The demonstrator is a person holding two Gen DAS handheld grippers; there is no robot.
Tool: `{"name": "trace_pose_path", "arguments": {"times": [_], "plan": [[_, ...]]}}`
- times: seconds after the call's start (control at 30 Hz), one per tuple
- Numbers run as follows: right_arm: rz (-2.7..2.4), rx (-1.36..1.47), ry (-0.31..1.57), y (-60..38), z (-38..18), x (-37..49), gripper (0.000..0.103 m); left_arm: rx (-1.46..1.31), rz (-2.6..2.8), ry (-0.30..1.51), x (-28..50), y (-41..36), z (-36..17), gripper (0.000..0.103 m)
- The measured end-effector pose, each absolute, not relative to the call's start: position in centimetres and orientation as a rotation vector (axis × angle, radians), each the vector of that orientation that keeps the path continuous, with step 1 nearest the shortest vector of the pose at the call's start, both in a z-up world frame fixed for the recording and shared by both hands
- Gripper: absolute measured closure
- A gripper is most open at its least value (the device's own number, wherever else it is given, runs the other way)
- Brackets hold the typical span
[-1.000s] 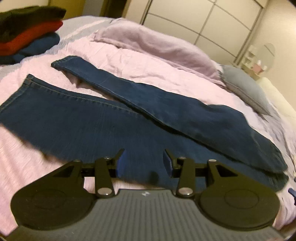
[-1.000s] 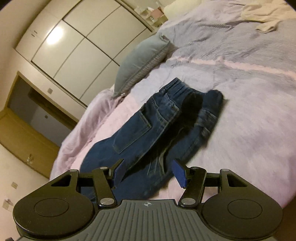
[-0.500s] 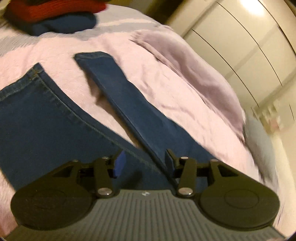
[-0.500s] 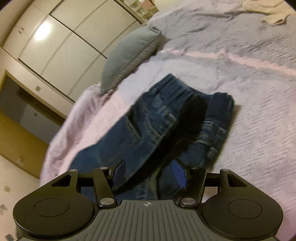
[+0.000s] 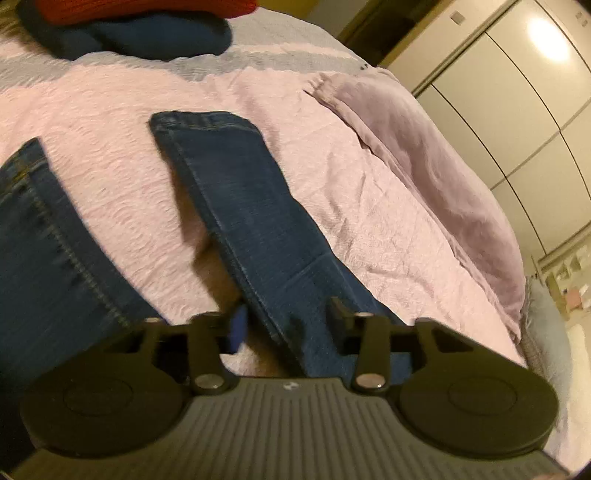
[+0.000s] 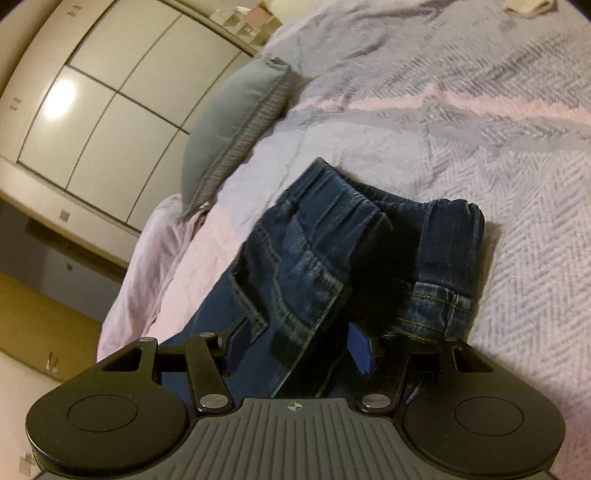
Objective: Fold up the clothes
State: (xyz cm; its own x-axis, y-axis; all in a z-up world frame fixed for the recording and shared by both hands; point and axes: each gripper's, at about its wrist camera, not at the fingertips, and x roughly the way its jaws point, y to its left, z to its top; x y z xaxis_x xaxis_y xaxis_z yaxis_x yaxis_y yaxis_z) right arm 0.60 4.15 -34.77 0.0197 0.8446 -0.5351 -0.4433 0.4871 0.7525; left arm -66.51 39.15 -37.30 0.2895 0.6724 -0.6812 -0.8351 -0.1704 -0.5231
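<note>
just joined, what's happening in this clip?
A person with a handheld gripper in each hand is folding dark blue denim jeans spread on a pink and grey bedspread. The left gripper straddles the farther leg near its edge, jaws closing around the denim. The right gripper sits open over the bunched waistband end, not yet gripping. A stack of folded red and navy clothes lies further back.

Dark blue jeans (image 5: 240, 206) on a pink and grey bed.

The jeans are showing yellow-tan stitching; the bedspread (image 5: 110, 96) is lying in pink and grey bands, with a herringbone weave. The pillow (image 6: 229, 122) is grey-blue, the folded clothes (image 5: 147, 33) red and navy, the wardrobe doors (image 6: 110, 92) cream, both claws black with blue pads (image 6: 360, 347).
</note>
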Motion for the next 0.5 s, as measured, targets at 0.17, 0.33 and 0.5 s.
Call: {"name": "trace_pose_path", "arguments": {"times": [0.17, 0.33, 0.5], "plan": [[1.057, 0.406, 1.146, 5.1, -34.6, 1.0, 0.08, -0.918, 1.325, 0.157, -66.2, 36.7, -34.0, 0.103], [1.098, 0.368, 1.065, 4.7, -32.6, 1.6, 0.091, -0.712, 1.29, 0.116, -66.8, 31.0, -28.6, 0.102], [1.1, 0.434, 1.057, 1.7, -31.8, 3.4, 0.092, -0.641, 1.325, 0.139, -68.7, 23.7, -30.0, 0.101]]}}
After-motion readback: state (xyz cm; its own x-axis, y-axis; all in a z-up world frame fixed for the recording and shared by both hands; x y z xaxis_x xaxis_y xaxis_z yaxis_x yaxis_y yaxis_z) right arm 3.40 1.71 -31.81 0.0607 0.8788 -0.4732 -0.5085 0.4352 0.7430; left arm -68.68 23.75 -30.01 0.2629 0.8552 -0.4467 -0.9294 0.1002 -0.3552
